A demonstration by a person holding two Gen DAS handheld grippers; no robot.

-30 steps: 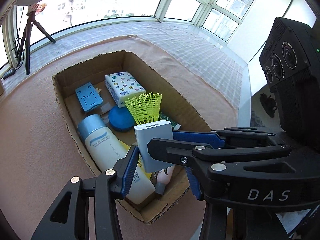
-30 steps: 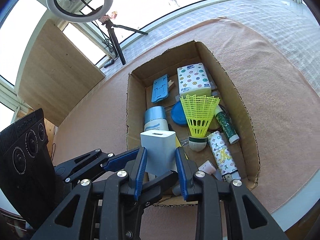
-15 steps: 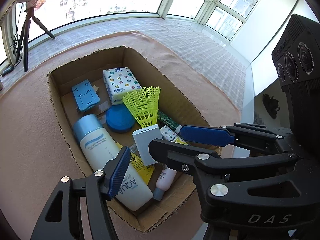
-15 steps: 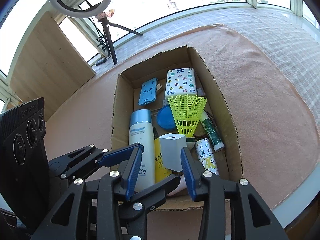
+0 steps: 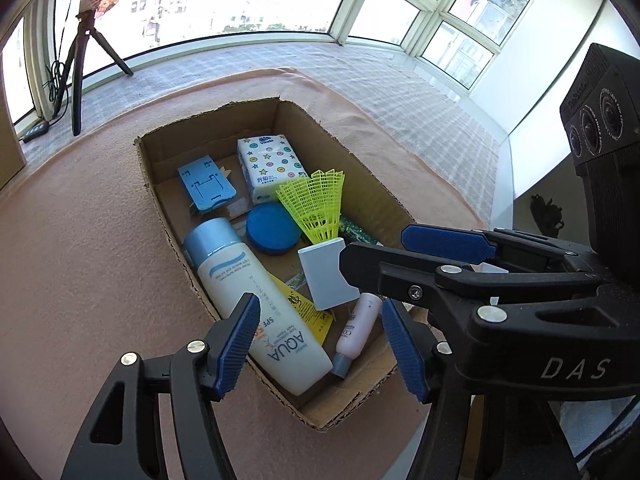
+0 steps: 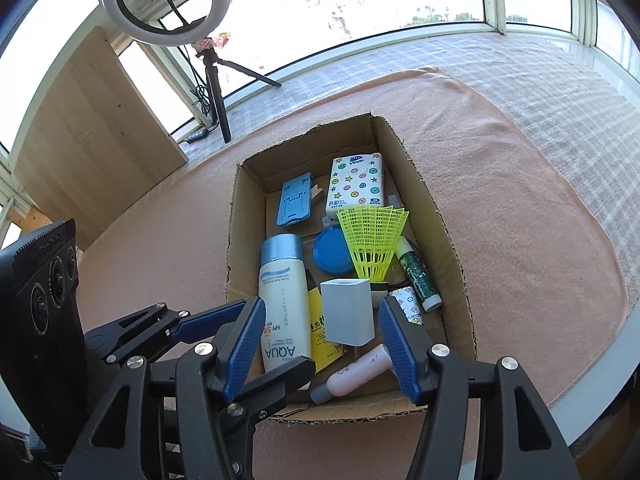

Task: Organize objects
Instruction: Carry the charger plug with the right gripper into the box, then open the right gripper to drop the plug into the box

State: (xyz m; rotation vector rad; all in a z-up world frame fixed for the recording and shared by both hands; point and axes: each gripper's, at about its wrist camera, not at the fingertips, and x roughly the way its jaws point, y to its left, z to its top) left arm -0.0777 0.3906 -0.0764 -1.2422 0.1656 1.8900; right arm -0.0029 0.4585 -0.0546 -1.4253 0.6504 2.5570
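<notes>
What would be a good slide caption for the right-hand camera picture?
Open right gripper above a white charger just released into a cardboard box of household items.

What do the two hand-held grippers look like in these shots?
Both match: the left hand-held gripper and right hand-held gripper have black plastic skeleton frames with silver screws and blue ribbed finger pads. White "DAS" lettering marks the right one's body, which carries a black multi-lens camera block.
</notes>
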